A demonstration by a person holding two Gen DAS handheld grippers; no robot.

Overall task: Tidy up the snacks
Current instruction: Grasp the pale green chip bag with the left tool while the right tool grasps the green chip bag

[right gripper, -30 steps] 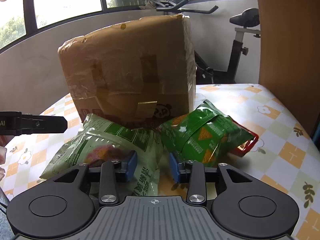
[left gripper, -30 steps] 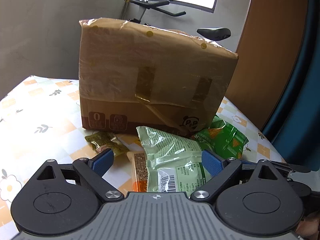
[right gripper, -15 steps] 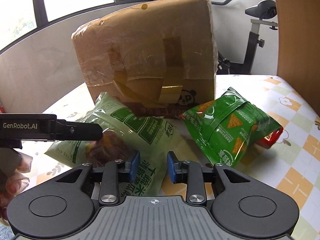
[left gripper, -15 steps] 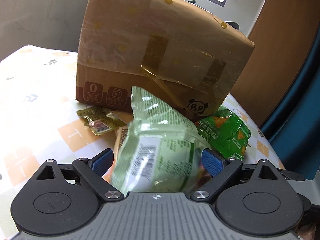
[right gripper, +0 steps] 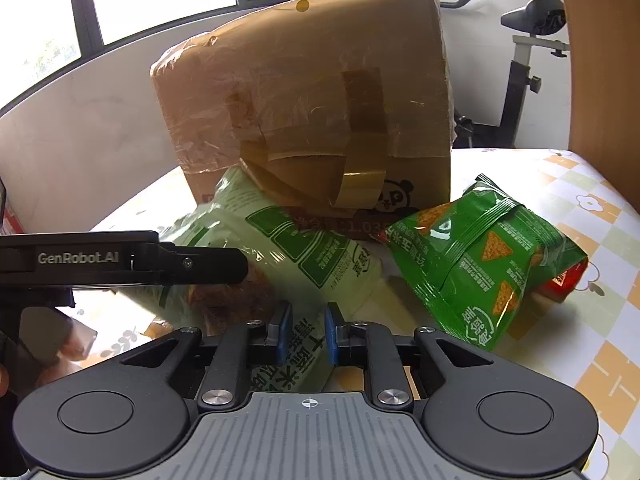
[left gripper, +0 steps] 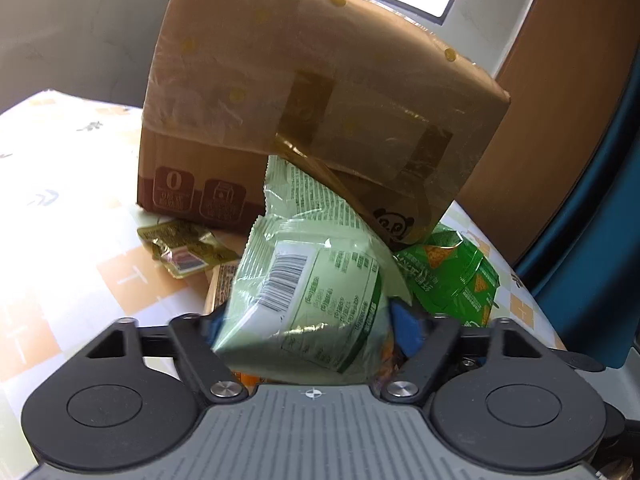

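A pale green snack bag [left gripper: 312, 280] is tipped up on the table in front of a taped cardboard box [left gripper: 320, 100]. My left gripper [left gripper: 308, 326] has the bag's barcode end between its blue pads. Its jaws are closing, and the pads press the puffy bag. In the right wrist view a left gripper finger [right gripper: 160, 264] lies along the same bag [right gripper: 304, 248]. My right gripper [right gripper: 308, 332] straddles the bag's near printed end. Its jaws are also closing, with a narrow gap left. A dark green chip bag [right gripper: 480, 264] lies to the right.
An olive sachet [left gripper: 180, 248] and an orange packet [left gripper: 220, 284] lie beside the box. A red packet [right gripper: 568, 280] pokes out under the dark green bag. The chequered tablecloth [right gripper: 560, 200] ends near a wooden panel [right gripper: 600, 60]. An exercise bike [right gripper: 524, 60] stands behind.
My left gripper came in low onto the pale green bag, which tipped up between its jaws, and the jaws narrowed on it. My right jaws narrowed around the bag's near end.
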